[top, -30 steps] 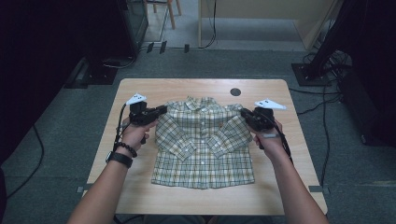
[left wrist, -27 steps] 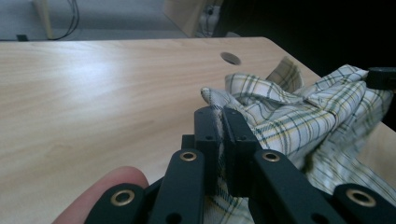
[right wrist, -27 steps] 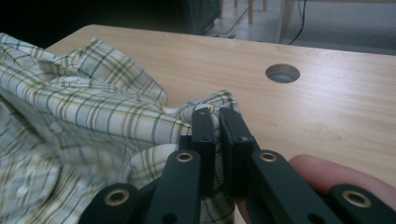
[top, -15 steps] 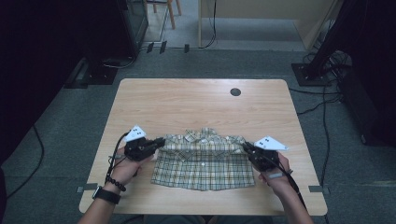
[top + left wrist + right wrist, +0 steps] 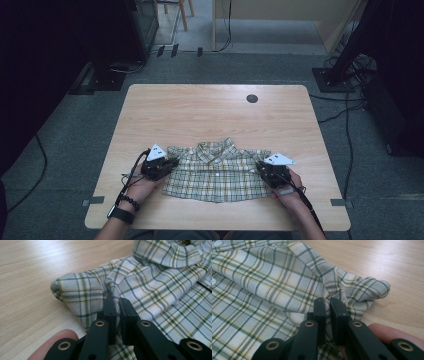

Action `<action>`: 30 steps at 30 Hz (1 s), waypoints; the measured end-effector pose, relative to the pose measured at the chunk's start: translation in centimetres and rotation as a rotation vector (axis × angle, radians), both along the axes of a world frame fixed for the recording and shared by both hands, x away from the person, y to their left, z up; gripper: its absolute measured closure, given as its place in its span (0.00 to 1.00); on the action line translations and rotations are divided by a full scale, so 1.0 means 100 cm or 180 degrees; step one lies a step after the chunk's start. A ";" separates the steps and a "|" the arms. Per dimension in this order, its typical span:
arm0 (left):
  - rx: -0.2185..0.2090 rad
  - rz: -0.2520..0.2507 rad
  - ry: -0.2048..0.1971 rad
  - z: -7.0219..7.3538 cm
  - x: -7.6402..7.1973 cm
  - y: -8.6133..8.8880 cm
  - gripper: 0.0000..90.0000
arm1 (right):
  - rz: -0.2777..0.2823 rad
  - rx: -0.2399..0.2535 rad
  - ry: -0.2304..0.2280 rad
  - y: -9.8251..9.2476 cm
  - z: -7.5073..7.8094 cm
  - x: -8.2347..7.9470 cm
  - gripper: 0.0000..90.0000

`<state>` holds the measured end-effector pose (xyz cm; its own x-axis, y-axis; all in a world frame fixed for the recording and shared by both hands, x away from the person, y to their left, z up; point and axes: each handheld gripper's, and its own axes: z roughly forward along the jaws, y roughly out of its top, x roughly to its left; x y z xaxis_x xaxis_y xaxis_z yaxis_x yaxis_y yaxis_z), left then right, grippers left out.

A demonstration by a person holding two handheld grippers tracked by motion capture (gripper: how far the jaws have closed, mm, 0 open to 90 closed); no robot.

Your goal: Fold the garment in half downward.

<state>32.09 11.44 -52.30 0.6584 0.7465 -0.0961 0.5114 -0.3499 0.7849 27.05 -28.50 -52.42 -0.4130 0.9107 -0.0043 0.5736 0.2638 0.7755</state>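
Note:
A small plaid shirt (image 5: 217,172) in white, green and yellow lies folded over near the front edge of the wooden table (image 5: 210,112), collar toward the far side. My left gripper (image 5: 169,165) is shut on the shirt's left shoulder; its jaws pinch a fold of plaid cloth (image 5: 116,293) beside the bunched sleeve (image 5: 75,292). My right gripper (image 5: 261,167) is shut on the right shoulder, where the cloth (image 5: 328,293) gathers between the jaws next to the crumpled sleeve (image 5: 367,291). Both grippers rest low at the table.
A round dark grommet (image 5: 252,98) sits in the table's far right part. Bare wood stretches beyond the shirt to the far edge. Cables (image 5: 345,120) and black stands (image 5: 107,75) lie on the grey floor around the table.
Both grippers have pulled the shirt's shoulders toward the front edge and down. The shirt, which lay flat mid-table, is now folded over itself near the front.

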 end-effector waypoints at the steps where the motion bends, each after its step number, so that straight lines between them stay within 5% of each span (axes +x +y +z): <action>1: -0.0008 0.0019 0.0009 0.000 0.001 0.001 0.95 | -0.0007 -0.0015 -0.0013 0.002 0.000 0.003 0.93; 5: -0.0073 0.0108 0.0031 -0.001 0.007 0.003 0.95 | -0.0039 -0.0014 -0.0053 0.005 -0.001 0.013 0.92; 11: 0.0056 0.0128 0.0021 0.002 0.014 -0.001 0.93 | -0.0004 -0.0162 -0.0035 0.009 0.002 0.030 0.91; 13: 0.0053 0.0101 0.0062 0.005 0.016 -0.001 0.91 | 0.0012 -0.0184 0.0031 0.009 0.005 0.036 0.83; 15: -0.0021 0.0025 0.0099 0.010 0.015 0.000 0.80 | 0.0087 -0.0103 0.0158 0.005 0.009 0.039 0.72; 18: -0.0146 -0.0055 0.0065 0.022 0.011 0.006 0.67 | 0.0229 -0.0004 0.0142 -0.004 0.021 0.035 0.61; 23: -0.0220 0.0118 0.0045 0.040 0.017 0.008 0.54 | 0.0291 0.0279 0.0059 -0.017 0.048 0.031 0.54; 26: -0.0252 0.0133 0.0131 0.043 0.025 -0.002 0.48 | 0.0290 0.0266 0.0065 -0.012 0.053 0.038 0.51; 30: -0.0080 0.0052 0.0280 0.037 0.033 -0.022 0.45 | 0.0299 0.0171 0.0120 0.006 0.047 0.049 0.50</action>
